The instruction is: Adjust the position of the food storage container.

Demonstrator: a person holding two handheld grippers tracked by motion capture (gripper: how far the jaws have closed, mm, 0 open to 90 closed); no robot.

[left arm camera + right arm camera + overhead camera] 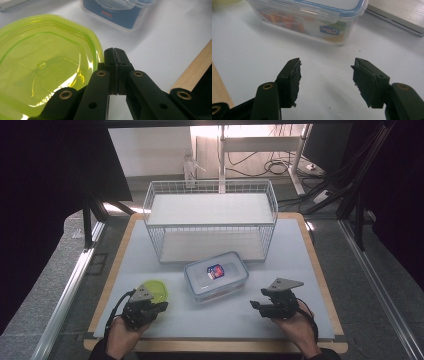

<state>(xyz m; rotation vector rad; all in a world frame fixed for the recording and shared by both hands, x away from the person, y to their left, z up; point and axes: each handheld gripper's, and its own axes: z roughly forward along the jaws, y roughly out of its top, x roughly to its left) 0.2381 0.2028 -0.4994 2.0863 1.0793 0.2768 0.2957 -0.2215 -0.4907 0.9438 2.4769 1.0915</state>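
Observation:
A clear lidded food box with a blue seal sits in the middle of the white table top, in front of the wire shelf rack. The right gripper view shows the food box with its lid clipped on. A yellow-green plastic lid lies at the front left. My left gripper rests just right of the green lid, jaws pressed together with nothing between them. My right gripper sits at the front right, jaws wide apart, pointing toward the box and apart from it.
The white wire rack has two shelves and stands at the back of the table. The wooden table edge runs along the front and sides. A metal rail lies on the floor to the left; cables lie beyond the table.

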